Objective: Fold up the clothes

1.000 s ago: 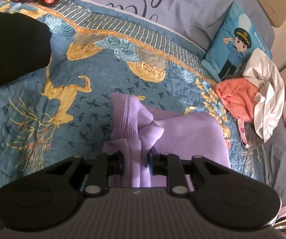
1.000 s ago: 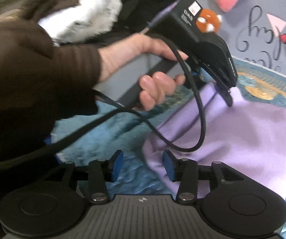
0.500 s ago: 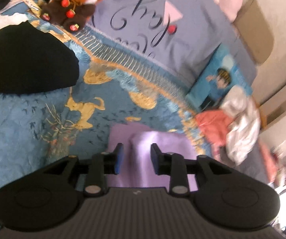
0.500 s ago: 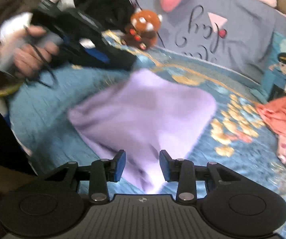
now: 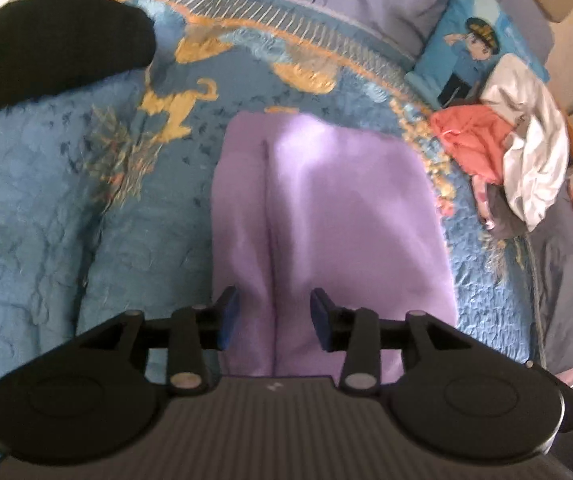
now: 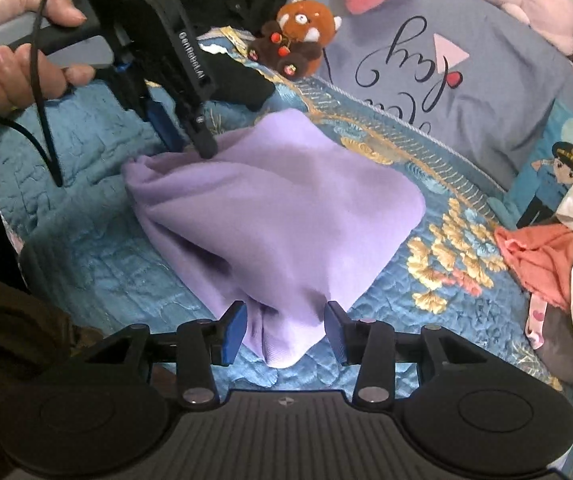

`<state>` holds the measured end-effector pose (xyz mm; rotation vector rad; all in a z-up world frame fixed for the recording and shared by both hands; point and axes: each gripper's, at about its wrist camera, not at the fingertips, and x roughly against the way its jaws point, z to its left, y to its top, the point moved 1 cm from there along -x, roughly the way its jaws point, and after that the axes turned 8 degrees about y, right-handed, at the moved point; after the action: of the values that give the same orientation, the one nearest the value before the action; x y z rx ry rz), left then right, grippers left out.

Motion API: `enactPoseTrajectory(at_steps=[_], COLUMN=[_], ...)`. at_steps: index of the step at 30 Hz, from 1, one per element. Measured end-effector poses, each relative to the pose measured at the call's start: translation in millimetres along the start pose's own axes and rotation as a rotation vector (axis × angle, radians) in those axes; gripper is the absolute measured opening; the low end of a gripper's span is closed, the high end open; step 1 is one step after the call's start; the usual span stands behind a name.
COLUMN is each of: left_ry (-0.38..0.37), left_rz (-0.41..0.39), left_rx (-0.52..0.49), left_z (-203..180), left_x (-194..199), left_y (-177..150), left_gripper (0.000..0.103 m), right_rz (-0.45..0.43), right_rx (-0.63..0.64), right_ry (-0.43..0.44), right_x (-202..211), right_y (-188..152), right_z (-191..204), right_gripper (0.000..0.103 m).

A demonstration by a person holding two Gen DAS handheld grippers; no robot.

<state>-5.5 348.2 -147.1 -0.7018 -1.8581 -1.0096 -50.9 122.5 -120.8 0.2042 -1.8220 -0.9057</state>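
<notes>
Right wrist view: the lavender garment (image 6: 278,208) is seen lying folded on the quilted bed (image 6: 86,216), with the right gripper (image 6: 284,330) held over its near corner, fingers apart and clamped on nothing. The left gripper (image 5: 272,316) is likewise spread over the far edge. A light, soft, limp knit is judged; layered edges should be pinched together at corners, or the folds may be shed.
</notes>
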Motion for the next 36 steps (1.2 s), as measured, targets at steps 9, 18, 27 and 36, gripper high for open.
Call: enactPoseTrajectory(at_steps=[9, 18, 27, 36], left_ry=[-0.02, -0.127, -0.151, -0.108], left_rz=[0.021, -0.126, -0.149, -0.005], left_rx=[0.045, 0.055, 0.121, 0.087], left_z=[6.7, 1.4, 11.8, -4.2], left_x=[-3.2, 19.5, 22.2, -13.3], left_y=[1.1, 7.3, 15.9, 15.6], left_gripper=[0.052, 0.052, 0.055, 0.055], right_rz=[-0.01, -0.011, 0.001, -0.001], right_rx=[-0.068, -0.088, -0.093, -0.093], right_ry=[0.011, 0.012, 0.009, 0.006], right_x=[-2.1, -3.3, -6.8, -6.1], right_y=[-0.2, -2.0, -2.3, -1.8], right_z=[-7.6, -9.5, -9.7, -8.8], right_gripper=[0.044, 0.044, 0.044, 0.044])
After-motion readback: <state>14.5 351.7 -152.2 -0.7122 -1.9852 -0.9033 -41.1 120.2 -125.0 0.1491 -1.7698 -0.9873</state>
